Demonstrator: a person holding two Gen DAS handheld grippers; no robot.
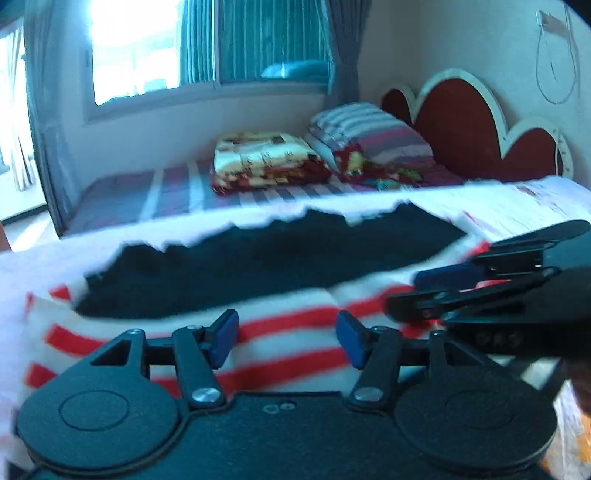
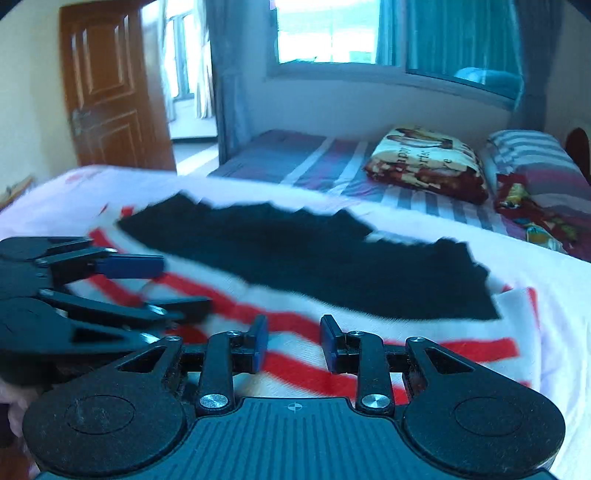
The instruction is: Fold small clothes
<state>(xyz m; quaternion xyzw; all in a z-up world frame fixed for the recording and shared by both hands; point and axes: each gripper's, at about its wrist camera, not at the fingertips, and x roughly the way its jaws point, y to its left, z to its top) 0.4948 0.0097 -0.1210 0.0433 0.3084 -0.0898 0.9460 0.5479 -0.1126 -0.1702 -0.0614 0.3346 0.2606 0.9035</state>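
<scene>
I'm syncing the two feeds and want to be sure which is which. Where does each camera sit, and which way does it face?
Left wrist: on the left tongs, looking along their open blue fingers over the striped garment toward the headboard; the right tongs enter from the right.
Right wrist: on the right tongs, also open, facing the door and window; the left tongs enter from the left.
Shared: the garment, its black panel, the folded blanket.
</scene>
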